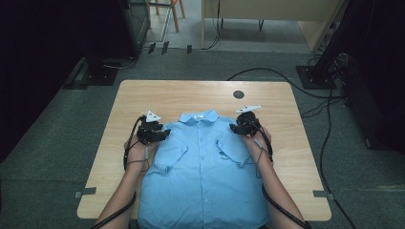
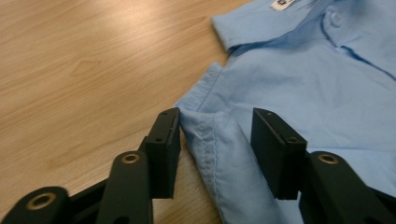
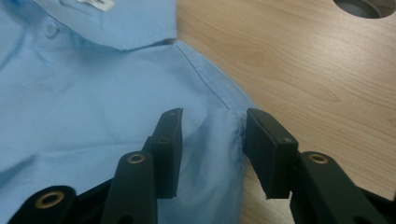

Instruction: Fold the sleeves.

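**Both tools set over the shirt's shoulders, grip not yet made**

A light blue short-sleeved shirt (image 1: 203,167) lies face up and buttoned on the wooden desk (image 1: 143,95), collar (image 1: 199,117) away from the person and hem hanging over the near edge. Both sleeves are already folded in over the chest, so the first tidying appears done; the body of the shirt is still at full length and unfolded.

The left tool (image 2: 215,140) sits at the shirt's shoulder corner. A raised fold of the seamed edge stands between its jaws; the cloth touches the pad (image 2: 163,149) on the desk side, while a gap shows before the other pad. The jaws are part-way spread and not yet pinching.

The right tool (image 3: 212,147) mirrors this at the opposite shoulder: a ridge of fabric rises between its jaws, close to both pads, yet the cloth does not look squeezed. The desk's round cable hole (image 3: 362,7) lies ahead of it and to its outer side.

By my judgement, the grasp on both shoulders is about to be completed; lifting and folding the shirt remain.
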